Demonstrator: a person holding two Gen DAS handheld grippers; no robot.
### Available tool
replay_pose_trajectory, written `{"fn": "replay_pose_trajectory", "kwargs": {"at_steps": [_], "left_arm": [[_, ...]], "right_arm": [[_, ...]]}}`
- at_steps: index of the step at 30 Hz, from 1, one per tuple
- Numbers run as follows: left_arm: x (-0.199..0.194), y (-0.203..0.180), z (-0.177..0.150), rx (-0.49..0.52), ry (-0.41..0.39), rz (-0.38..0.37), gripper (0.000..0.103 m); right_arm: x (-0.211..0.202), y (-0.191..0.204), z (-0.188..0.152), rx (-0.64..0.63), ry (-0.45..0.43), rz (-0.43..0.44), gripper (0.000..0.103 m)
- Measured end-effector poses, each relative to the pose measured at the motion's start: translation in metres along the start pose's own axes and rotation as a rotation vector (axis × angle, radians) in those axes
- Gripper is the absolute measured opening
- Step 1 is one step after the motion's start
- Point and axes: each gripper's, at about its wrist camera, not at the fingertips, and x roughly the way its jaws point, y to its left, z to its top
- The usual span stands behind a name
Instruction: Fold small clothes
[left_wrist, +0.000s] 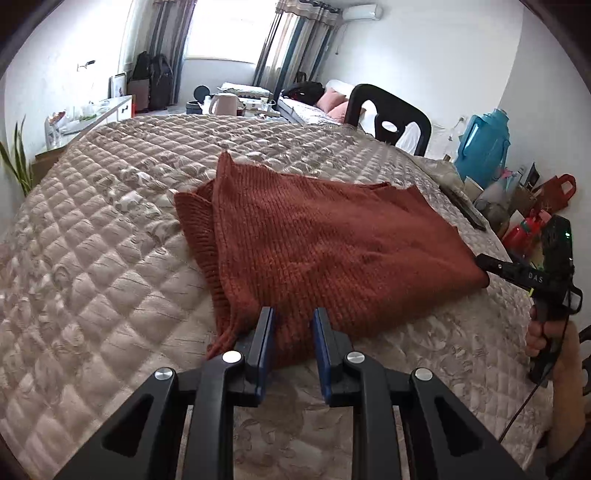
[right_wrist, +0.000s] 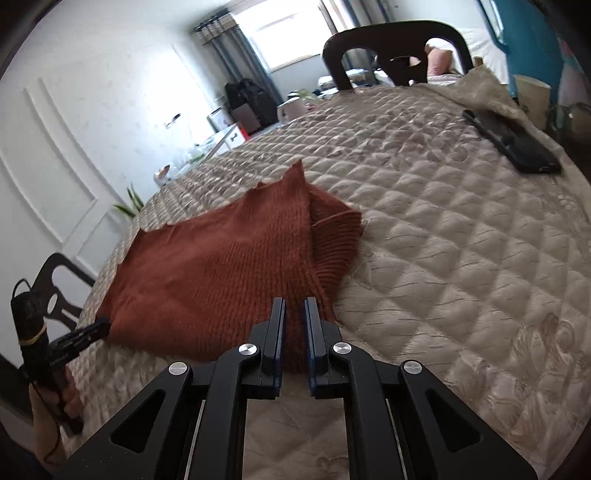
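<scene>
1. Rust knit garment (left_wrist: 332, 243) lies mid-frame on the quilted bed (left_wrist: 110, 258), already doubled over; further folds likely remain.
2. Your left gripper (left_wrist: 293, 325) and right gripper (right_wrist: 294, 314) each pinch a near corner.

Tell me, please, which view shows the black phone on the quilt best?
The right wrist view: the phone lies whole and large on the quilt at the upper right. The left wrist view shows it only as a thin dark sliver at the quilt's right edge, beyond the sweater.
</scene>
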Motion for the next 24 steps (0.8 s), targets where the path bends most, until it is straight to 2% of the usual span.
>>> {"fn": "replay_pose_trajectory", "kwargs": {"at_steps": [3,6,9,11,12,13,14,16,20,23,24], "left_arm": [[-0.009,-0.016,0.005,0.019,-0.031,-0.016,0.024],[-0.001,-0.047,0.012,0.062,-0.036,-0.071,0.026],[0.024,-0.072,0.013,0.107,0.001,-0.111,0.027],[0.044,-0.075,0.008,0.124,0.051,-0.085,0.027],[0.048,-0.072,0.008,0.104,0.076,-0.09,0.027],[0.044,-0.066,0.011,0.075,0.057,-0.116,0.027],[0.04,-0.061,0.012,0.064,0.055,-0.114,0.027],[0.033,-0.05,0.008,0.063,0.049,-0.087,0.027],[0.014,-0.021,-0.003,-0.005,0.033,-0.098,0.027],[0.002,0.004,-0.009,-0.097,0.006,-0.067,0.024],[-0.001,0.013,-0.011,-0.135,0.0,-0.095,0.024]], "right_arm": [[-0.008,0.026,-0.002,-0.05,-0.023,0.013,0.011],[0.001,0.065,-0.006,-0.115,-0.013,0.114,0.011],[0.023,0.098,-0.015,-0.163,0.044,0.187,0.011],[0.04,0.108,-0.022,-0.199,0.09,0.215,0.011],[0.046,0.105,-0.024,-0.201,0.103,0.196,0.011],[0.051,0.097,-0.026,-0.181,0.122,0.177,0.009],[0.049,0.081,-0.023,-0.106,0.12,0.233,0.009],[0.038,0.064,-0.02,-0.076,0.085,0.192,0.009],[0.013,0.007,-0.017,0.054,0.043,0.161,0.009],[-0.002,-0.033,-0.023,0.204,0.006,0.218,0.008],[-0.004,-0.04,-0.024,0.232,-0.001,0.202,0.008]]}}
